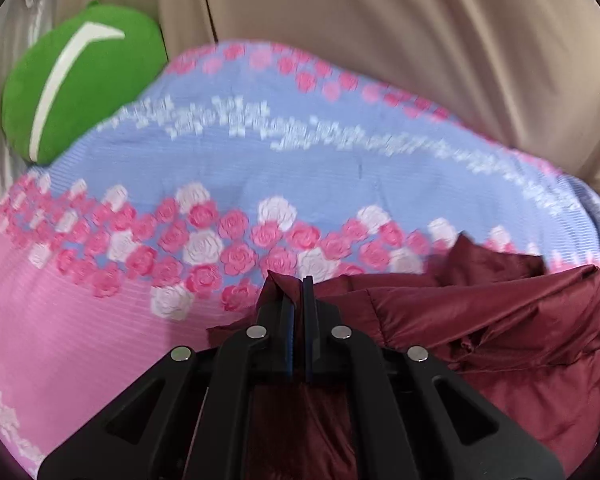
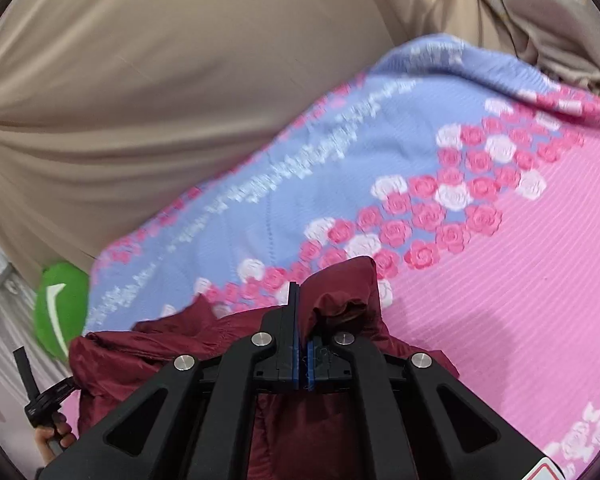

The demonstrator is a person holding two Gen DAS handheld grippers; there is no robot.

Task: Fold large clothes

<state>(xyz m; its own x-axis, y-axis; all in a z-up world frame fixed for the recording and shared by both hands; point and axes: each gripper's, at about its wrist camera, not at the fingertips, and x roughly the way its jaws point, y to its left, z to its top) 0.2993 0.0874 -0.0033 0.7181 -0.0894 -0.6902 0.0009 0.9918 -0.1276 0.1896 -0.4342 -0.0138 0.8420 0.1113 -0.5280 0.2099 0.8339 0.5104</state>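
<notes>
While both grippers clamp folds of the maroon jacket (image 1: 500,320), the left gripper (image 1: 298,280) and right gripper (image 2: 298,286) hold it over the near edge of the rose-patterned bedspread (image 1: 260,168). A green cushion (image 1: 80,80) sits at the far corner, against beige curtains (image 1: 420,40).

Two black plastic grippers, left gripper (image 1: 299,280) and right gripper (image 2: 299,286), each built from angled link arms with triangular cut-outs, four round silver pivot pins, narrow black fingers (image 1: 309,300) and blue pads on their inner faces.
</notes>
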